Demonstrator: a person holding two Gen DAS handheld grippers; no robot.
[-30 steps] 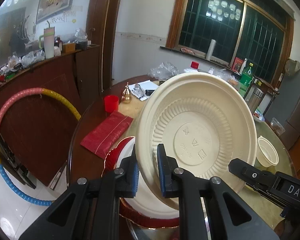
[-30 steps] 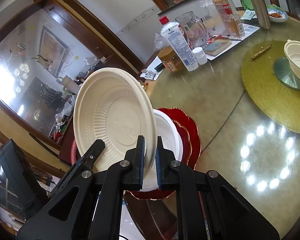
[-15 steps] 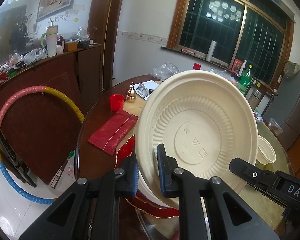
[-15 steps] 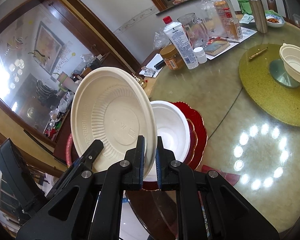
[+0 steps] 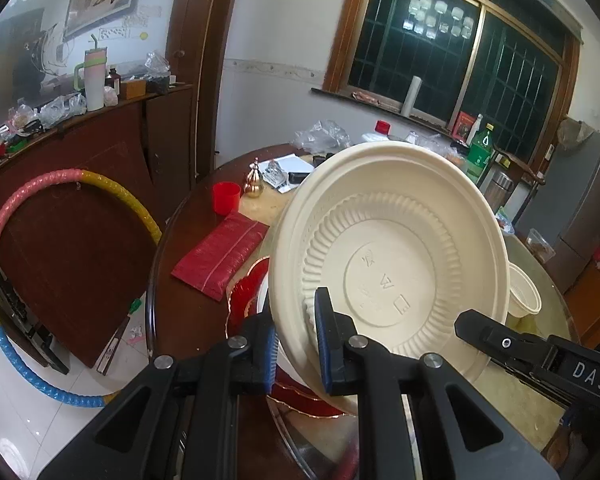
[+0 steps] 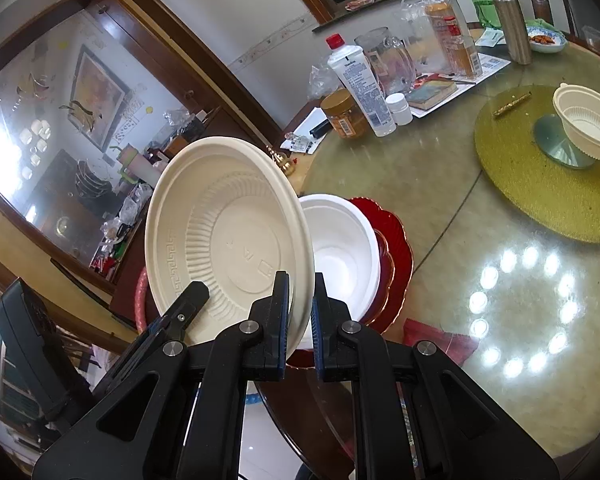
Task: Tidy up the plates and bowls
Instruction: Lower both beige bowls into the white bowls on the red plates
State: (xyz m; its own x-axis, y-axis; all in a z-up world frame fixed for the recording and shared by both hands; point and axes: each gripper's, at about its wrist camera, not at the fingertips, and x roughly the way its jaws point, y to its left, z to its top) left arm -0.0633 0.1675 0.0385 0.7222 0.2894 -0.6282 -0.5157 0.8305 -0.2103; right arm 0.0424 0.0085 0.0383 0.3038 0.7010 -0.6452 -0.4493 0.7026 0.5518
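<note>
Right, I'm over the near edge of the round dining table [image 6: 440, 184], glass top, cluttered at the back with bottles and jars, so the clear working area is the front. On the green turntable mat [image 6: 548, 200] sits one small cream bowl [image 6: 588, 124], well apart from everything else; I read it as not yet collected. Near the table edge is the stack: red scalloped plates [image 6: 396, 248] at the bottom with a white bowl [image 6: 340, 248] nested on top, presumably the gathering point. The cream plate [image 5: 392, 256] is in the air just above and beside that stack, tilted steeply, underside facing both cameras. I have it pinched from two sides: left gripper [image 5: 296, 340] jaws closed on the lower rim, right gripper [image 6: 300, 308] jaws closed on the rim at the opposite edge. Two grips because the plate looks thin and flexy; one pinch on the rim would let it sag or twist. My guess is the tilt comes from both grippers pointing down at the table. Red packet [image 5: 220, 256] and red cup [image 5: 226, 198] lie to the left, clear of the path.
</note>
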